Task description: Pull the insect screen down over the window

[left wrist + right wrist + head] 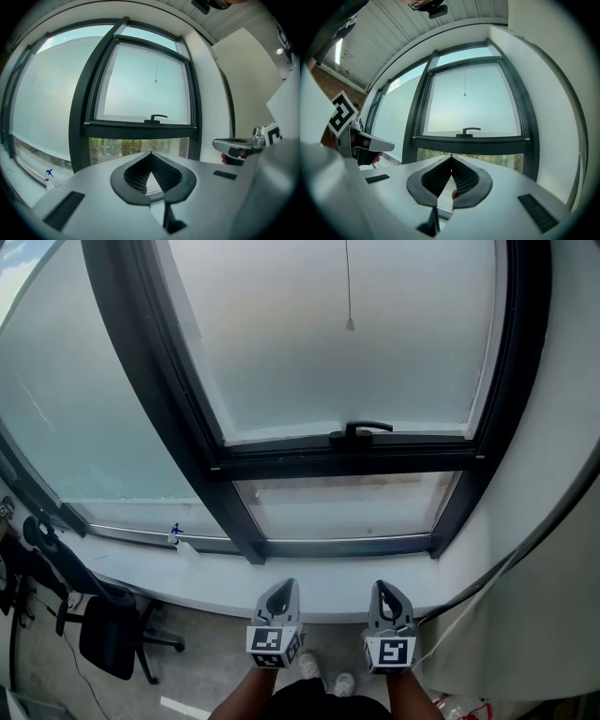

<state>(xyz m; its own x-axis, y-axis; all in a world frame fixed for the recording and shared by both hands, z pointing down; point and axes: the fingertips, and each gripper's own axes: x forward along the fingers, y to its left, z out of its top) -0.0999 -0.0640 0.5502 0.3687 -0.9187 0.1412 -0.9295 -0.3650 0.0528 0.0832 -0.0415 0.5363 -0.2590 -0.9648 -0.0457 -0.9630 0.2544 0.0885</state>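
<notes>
A dark-framed window (347,460) fills the head view. Its upper sash looks milky, and a thin pull cord (349,324) with a small end weight hangs in front of it. A black handle (361,430) sits on the sash's bottom bar. The narrow pane below it is clear. My left gripper (279,594) and right gripper (386,596) are held low and side by side in front of the sill, both shut with nothing in them. The cord (156,80) and the handle (157,117) lie well beyond my left gripper (150,153). My right gripper (451,156) faces the same cord (464,95) and handle (469,131).
The white sill (225,568) runs below the window, with a small blue-marked item (174,532) on it at the left. A black office chair (103,634) stands at the lower left. A white wall (562,474) with a dark cable closes off the right side.
</notes>
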